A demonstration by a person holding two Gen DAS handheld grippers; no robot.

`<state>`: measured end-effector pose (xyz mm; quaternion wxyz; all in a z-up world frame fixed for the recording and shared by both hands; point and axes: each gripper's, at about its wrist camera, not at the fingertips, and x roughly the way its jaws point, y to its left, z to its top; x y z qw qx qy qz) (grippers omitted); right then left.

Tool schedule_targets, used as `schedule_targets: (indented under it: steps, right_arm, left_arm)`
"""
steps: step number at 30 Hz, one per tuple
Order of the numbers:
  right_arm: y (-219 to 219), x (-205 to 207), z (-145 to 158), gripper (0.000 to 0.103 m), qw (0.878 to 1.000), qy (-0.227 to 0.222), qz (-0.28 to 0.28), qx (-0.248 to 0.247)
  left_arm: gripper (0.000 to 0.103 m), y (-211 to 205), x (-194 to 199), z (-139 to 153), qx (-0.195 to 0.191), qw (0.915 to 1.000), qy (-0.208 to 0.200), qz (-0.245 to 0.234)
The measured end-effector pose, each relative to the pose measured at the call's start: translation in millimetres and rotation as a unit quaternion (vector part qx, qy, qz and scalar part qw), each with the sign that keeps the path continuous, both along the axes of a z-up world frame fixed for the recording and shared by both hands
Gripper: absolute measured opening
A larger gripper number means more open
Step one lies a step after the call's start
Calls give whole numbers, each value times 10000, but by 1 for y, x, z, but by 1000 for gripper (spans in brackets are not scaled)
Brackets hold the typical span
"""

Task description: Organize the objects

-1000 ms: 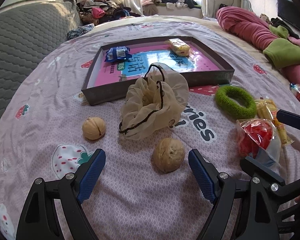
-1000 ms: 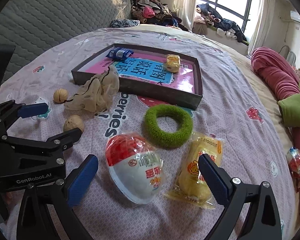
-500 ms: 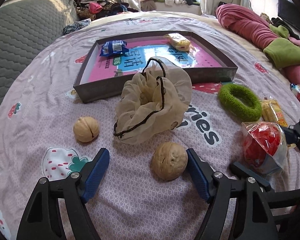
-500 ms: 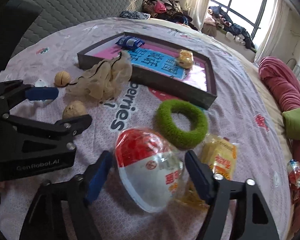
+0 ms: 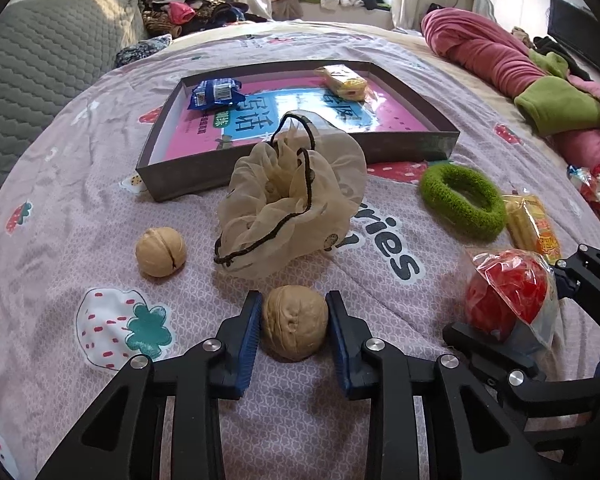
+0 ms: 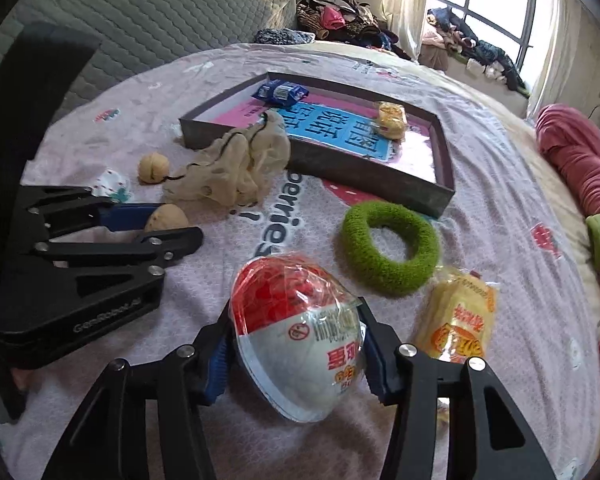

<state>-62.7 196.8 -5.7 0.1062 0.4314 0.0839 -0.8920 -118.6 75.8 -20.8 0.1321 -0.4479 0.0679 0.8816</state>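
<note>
A brown walnut (image 5: 294, 322) lies on the pink bedspread near the front. My left gripper (image 5: 294, 298) is closing on it, and both blue pads touch its sides. In the right wrist view the same walnut (image 6: 166, 216) shows between the left fingers. A round snack in a red and white wrapper (image 6: 300, 352) sits between the jaws of my right gripper (image 6: 295, 312), which are closing and press on its sides. The same snack (image 5: 508, 296) appears at the right of the left wrist view.
A second walnut (image 5: 161, 252) and a beige mesh pouch (image 5: 292, 200) lie ahead of a shallow grey box (image 5: 188, 184) holding a blue packet (image 5: 218, 94) and a yellow one (image 5: 344, 80). To the right are a green fuzzy ring (image 5: 462, 206), a yellow snack pack (image 5: 534, 224) and rolled pink bedding (image 5: 500, 52).
Both grippers have drawn their jaws in from wide open. The left now touches the walnut on both sides, and the right now squeezes the wrapped snack.
</note>
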Motion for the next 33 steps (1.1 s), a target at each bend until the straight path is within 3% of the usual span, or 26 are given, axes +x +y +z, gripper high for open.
schedule_targets:
  steps: [33]
  right_arm:
    - [1, 14, 21, 54, 9979, 196, -114, -608]
  left_arm:
    - [33, -15, 35, 37, -124, 9984, 423, 356]
